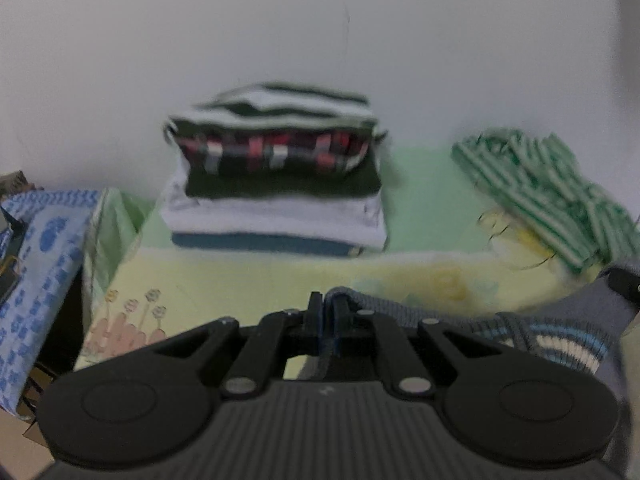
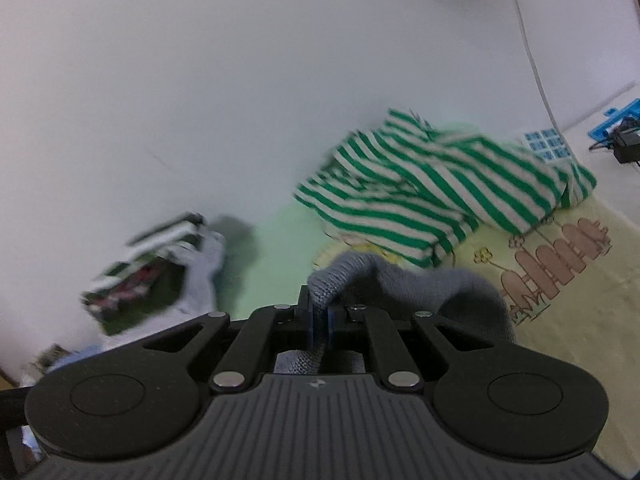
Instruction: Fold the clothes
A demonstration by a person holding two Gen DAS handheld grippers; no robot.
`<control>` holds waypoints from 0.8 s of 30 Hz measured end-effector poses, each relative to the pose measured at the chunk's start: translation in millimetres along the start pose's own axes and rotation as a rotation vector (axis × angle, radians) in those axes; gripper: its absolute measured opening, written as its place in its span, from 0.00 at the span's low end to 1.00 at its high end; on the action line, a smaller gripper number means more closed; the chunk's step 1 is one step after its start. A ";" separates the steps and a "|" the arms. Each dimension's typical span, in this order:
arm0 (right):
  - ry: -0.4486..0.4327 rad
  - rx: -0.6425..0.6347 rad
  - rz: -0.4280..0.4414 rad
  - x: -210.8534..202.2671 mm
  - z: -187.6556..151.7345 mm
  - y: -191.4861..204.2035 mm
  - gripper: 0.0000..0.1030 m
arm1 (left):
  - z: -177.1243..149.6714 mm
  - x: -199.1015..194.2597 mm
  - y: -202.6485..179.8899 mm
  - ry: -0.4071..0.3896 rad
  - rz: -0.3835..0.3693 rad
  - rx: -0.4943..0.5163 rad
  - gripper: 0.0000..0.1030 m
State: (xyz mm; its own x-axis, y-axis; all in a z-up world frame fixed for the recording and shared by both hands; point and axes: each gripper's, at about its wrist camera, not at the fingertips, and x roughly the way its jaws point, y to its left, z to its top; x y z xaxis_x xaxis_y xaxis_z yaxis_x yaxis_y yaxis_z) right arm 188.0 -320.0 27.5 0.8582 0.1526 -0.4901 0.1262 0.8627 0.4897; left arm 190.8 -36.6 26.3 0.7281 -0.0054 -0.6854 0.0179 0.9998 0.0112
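Observation:
A grey knit sweater [image 1: 520, 328] with blue and white bands hangs between both grippers. My left gripper [image 1: 327, 305] is shut on one edge of it, over the near part of the yellow-green sheet [image 1: 240, 276]. My right gripper [image 2: 320, 300] is shut on another edge of the grey knit sweater [image 2: 420, 284], which bunches up over its fingers. A stack of folded clothes [image 1: 276, 168] stands against the wall ahead of the left gripper. A crumpled green-and-white striped shirt [image 2: 436, 192] lies at the back, ahead and right of the right gripper.
The white wall [image 1: 320, 40] closes off the back of the sheet. A blue-patterned cloth [image 1: 40, 248] covers something at the left edge. A blue plastic piece with black cables [image 2: 616, 132] sits at the far right. The sheet's cartoon fence print [image 2: 560, 264] lies right of the sweater.

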 end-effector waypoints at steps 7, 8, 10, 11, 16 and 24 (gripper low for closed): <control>0.046 -0.062 -0.044 27.3 -16.0 -0.1 0.07 | -4.9 43.4 3.2 0.062 -0.012 0.011 0.12; 0.051 -0.078 -0.055 31.4 -17.5 -0.2 0.07 | -5.6 47.3 3.7 0.068 -0.018 0.014 0.14; 0.070 -0.108 -0.084 41.0 -22.0 -1.9 0.08 | -7.6 57.2 4.7 0.083 -0.031 0.024 0.17; 0.082 -0.118 -0.095 45.1 -24.7 -2.9 0.09 | -8.9 61.9 4.9 0.089 -0.039 0.030 0.19; 0.130 -0.191 -0.095 60.4 -33.5 -3.1 0.14 | -15.8 81.2 6.8 0.121 -0.035 0.047 0.32; 0.150 -0.120 0.095 -29.3 2.2 -21.6 0.38 | -24.1 30.5 46.6 0.133 -0.199 0.078 0.67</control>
State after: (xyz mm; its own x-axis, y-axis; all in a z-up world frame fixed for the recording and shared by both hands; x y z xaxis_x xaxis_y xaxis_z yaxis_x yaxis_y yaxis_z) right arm 161.2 -344.1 32.9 0.7785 0.2981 -0.5524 -0.0192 0.8909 0.4538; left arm 197.3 10.3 -11.7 0.6083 -0.1938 -0.7696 0.2083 0.9747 -0.0808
